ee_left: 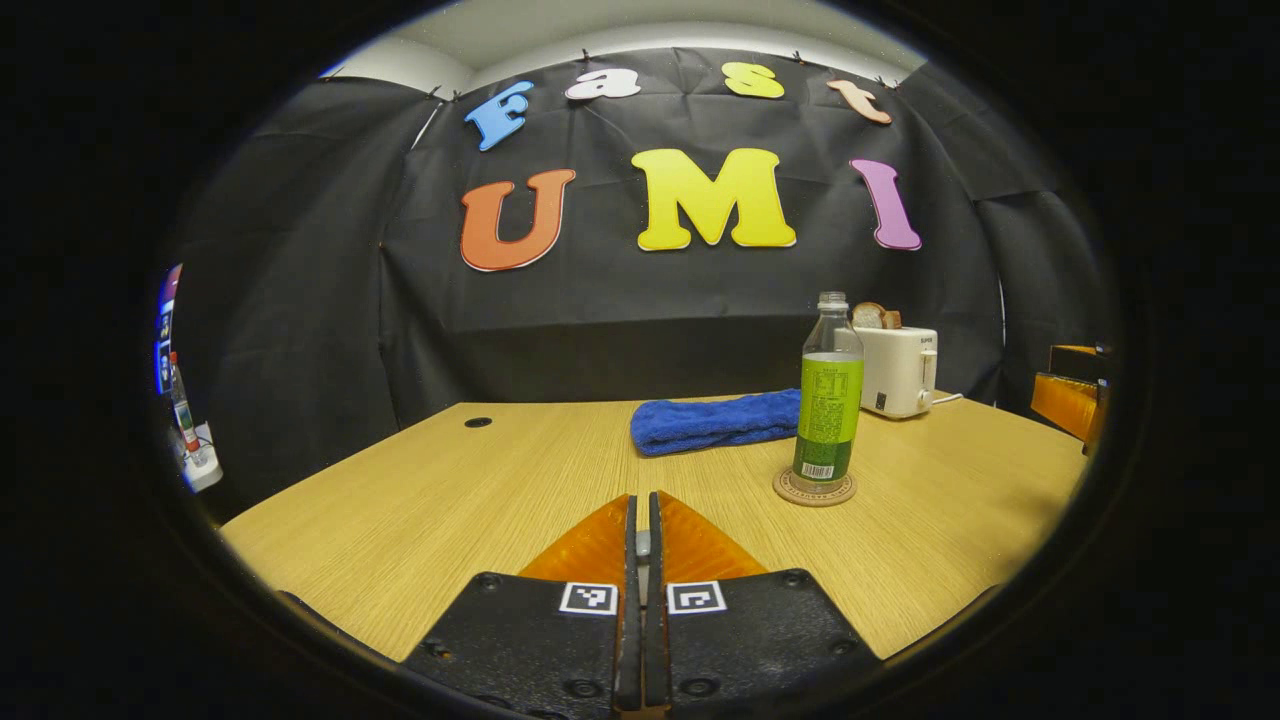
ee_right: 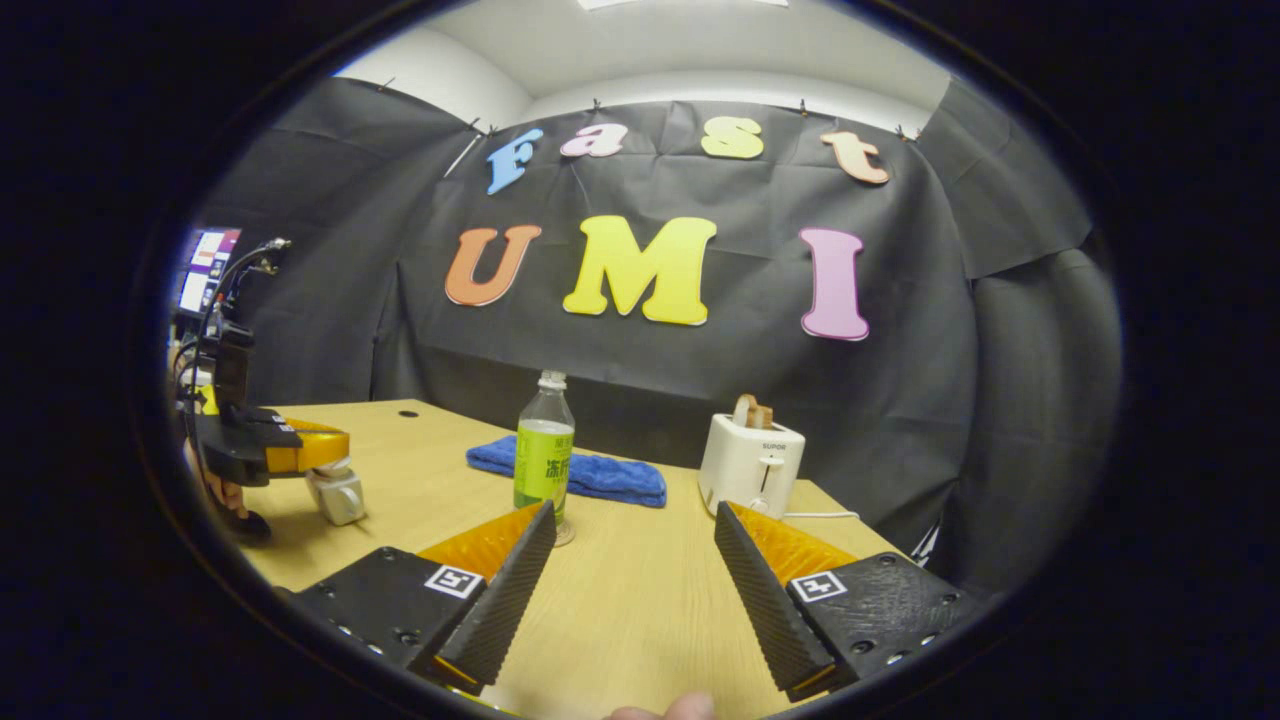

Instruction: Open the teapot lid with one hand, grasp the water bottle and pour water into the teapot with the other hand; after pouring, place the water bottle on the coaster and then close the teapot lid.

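My left gripper [ee_left: 641, 540] has its fingers pressed together, with something small pinched between them that I cannot make out; in the right gripper view it hovers at the far left above a small pale object [ee_right: 336, 494], perhaps the teapot. My right gripper [ee_right: 634, 560] is spread wide and empty. The water bottle [ee_left: 829, 405] stands upright on the round coaster [ee_left: 814, 489] on the wooden table [ee_left: 450, 490], just before a folded blue towel [ee_left: 715, 421] and near a white toaster [ee_left: 898, 370].

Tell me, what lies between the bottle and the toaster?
In the right gripper view, the end of a blue towel lies behind the bottle toward the toaster; otherwise bare table.
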The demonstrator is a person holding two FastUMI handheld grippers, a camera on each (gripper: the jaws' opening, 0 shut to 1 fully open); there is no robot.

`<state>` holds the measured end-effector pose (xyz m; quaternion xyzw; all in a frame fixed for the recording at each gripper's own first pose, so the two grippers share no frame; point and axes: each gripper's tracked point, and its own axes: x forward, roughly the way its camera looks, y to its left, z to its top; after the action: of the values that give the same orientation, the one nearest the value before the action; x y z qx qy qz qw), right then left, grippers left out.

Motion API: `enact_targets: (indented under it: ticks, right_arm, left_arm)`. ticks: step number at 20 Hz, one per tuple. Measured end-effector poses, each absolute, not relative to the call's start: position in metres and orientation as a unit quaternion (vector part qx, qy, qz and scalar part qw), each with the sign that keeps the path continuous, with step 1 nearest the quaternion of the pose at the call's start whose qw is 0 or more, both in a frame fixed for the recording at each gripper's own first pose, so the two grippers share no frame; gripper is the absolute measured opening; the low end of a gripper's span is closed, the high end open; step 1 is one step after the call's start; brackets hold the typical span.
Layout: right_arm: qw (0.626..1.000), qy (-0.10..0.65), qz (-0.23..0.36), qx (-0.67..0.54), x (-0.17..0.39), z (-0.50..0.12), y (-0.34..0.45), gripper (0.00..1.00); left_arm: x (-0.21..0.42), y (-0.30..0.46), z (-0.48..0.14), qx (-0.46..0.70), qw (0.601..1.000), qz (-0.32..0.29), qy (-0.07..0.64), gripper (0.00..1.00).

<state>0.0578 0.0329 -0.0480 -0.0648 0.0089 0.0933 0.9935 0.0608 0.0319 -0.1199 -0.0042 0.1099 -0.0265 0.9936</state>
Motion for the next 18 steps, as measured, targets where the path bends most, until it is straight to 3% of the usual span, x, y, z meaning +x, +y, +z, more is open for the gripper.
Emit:
enact_targets:
  ticks: [10,11,12,14,15,18]
  right_arm:
    - [0.995,0.016,0.095,-0.039,0.057,-0.054,0.025,0.99]
    - [0.995,0.017,0.094,-0.036,0.058,-0.055,0.024,0.99]
    - [0.995,0.02,0.091,-0.03,0.06,-0.056,0.024,0.99]
    - [0.996,0.027,0.085,-0.001,0.059,-0.058,0.022,0.95]
    - [0.996,0.028,0.081,0.011,0.058,-0.058,0.02,0.99]
    - [0.998,0.02,0.061,0.021,0.057,-0.047,0.007,0.96]
  left_arm:
    - [0.058,0.036,-0.126,-0.022,0.99,0.0,0.137,0.08]
    - [0.056,0.04,-0.121,-0.017,0.991,0.009,0.131,0.27]
    - [0.054,0.041,-0.113,-0.013,0.992,0.012,0.121,0.37]
    - [0.051,0.04,-0.097,-0.017,0.994,0.018,0.103,0.77]
    - [0.047,0.04,-0.088,-0.019,0.995,0.022,0.098,0.96]
    - [0.031,0.036,-0.047,-0.02,0.998,0.023,0.063,0.96]
